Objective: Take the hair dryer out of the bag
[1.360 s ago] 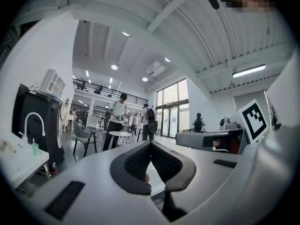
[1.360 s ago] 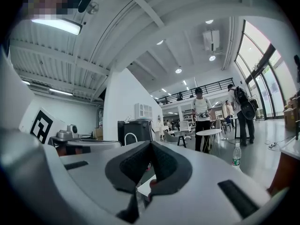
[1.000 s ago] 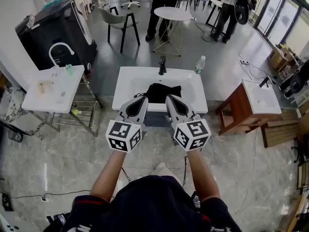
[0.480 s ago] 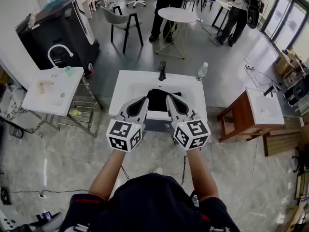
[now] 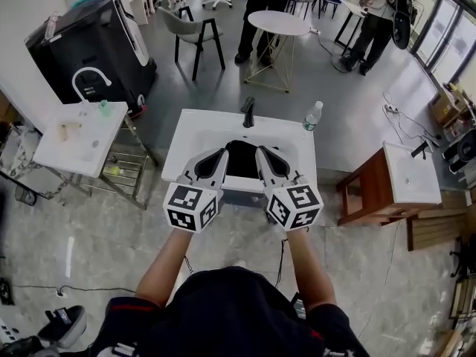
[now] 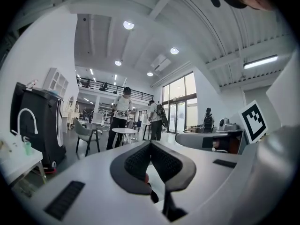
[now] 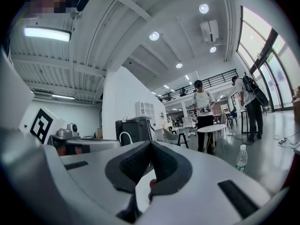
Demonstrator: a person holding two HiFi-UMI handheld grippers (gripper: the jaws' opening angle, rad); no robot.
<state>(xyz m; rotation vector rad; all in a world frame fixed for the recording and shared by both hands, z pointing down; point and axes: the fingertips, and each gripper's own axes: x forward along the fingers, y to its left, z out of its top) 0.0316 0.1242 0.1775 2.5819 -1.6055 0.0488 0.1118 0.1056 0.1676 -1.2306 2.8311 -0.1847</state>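
So, both tongs are out in front of me, pointing level at the sink. My left gripper has its jaws pressed together on nothing, and from the head view its tips sit over the near side of the white basin. The black bag lies in the bowl between the two sets of tips, just this side of the faucet. My right gripper is the same deal: jaws closed, empty, just right of the bag.

How I'd play it:
- Spread both pairs before I get down to the cloth.
- Pinch one lip of the bag with the left and hold it put.
- Go in with the right for the dryer's handle and draw it out along the opening. Yanking straight up probably brings the whole bag along.
- Mind the water bottle on the far right corner.

What I can't see: the hair dryer itself, so I'm guessing it's inside the bag. I can't find the bag's opening either, since my tongs cover its sides. Both gripper views look out at the room, so no bag there.
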